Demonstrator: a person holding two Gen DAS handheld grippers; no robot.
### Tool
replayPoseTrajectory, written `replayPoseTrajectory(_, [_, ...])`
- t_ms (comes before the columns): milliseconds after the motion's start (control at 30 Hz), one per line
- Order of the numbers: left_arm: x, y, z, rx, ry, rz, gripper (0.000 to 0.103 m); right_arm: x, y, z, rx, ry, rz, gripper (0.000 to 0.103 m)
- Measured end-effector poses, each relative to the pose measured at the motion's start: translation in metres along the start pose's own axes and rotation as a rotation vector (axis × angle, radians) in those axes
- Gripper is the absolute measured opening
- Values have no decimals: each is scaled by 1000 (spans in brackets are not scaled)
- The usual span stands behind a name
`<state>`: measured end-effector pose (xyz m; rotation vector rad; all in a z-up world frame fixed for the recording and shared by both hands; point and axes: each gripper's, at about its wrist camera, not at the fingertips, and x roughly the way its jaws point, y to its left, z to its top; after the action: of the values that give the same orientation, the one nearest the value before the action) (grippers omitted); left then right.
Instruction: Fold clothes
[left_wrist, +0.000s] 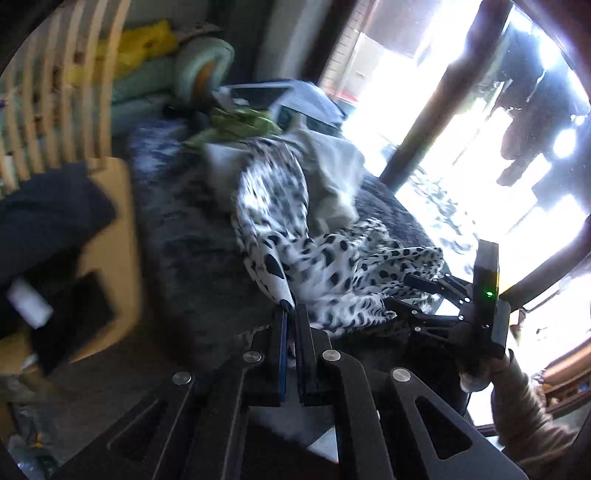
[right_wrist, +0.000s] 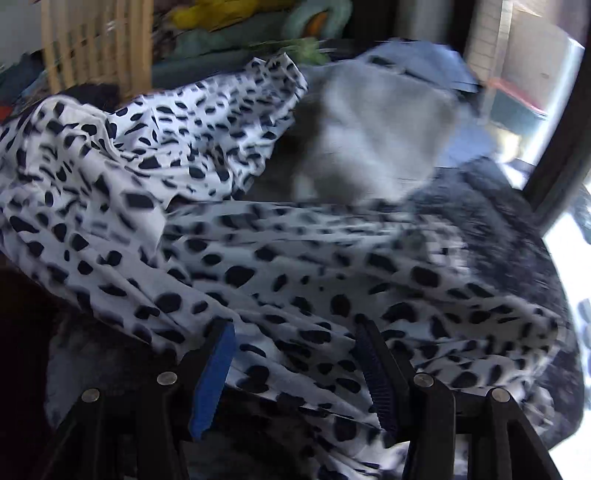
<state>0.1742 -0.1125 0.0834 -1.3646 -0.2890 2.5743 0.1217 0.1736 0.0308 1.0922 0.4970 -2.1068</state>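
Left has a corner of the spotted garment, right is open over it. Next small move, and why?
Probably close the right gripper on the fold of the spotted garment between its fingers. The left gripper is shut on a corner, but the rest lies bunched on the dark blanket against a grey garment. A second grip would let both hands spread it flat for folding.

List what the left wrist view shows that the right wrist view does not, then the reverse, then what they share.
Only the left wrist view: the left gripper shut on a corner of the spotted garment, the whole right gripper in a hand, a dark cloth on a pale chair, and a bright window.

Only the right wrist view: the right gripper up close, jaws apart over the spotted garment, not pinching it.

Both: the spotted garment, a grey garment, the dark fuzzy blanket, wooden slats, and a yellow cloth.
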Motion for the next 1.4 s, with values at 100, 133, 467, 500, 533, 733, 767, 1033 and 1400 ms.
replayPoseTrajectory(100, [-30,14,-13,-16,-23,27,1,11,20,0,-44,29,53,16])
replayPoseTrajectory(133, [-36,15,-17,-12,-36,53,0,15,24,0,-48,45,72,5])
replayPoseTrajectory(467, [-30,28,-30,-21,8,99,1,6,23,3,50,35,169,1])
replayPoseTrajectory(500, [-25,28,-30,-27,19,81,1,-4,21,7,62,8,171,1])
replayPoseTrajectory(533, [-17,26,-29,-33,34,61,1,-16,18,12,71,-21,172,1])
replayPoseTrajectory(733, [25,7,-25,-7,102,17,29,-92,8,44,82,-192,115,1])
replayPoseTrajectory(767, [32,2,-25,7,112,16,39,-100,8,48,78,-206,102,1])
replayPoseTrajectory(1033, [54,-37,-44,232,187,22,48,-131,14,43,-5,-230,57,0])
replayPoseTrajectory(1400, [53,-11,-53,114,208,23,48,-40,83,-16,-395,-38,98,59])
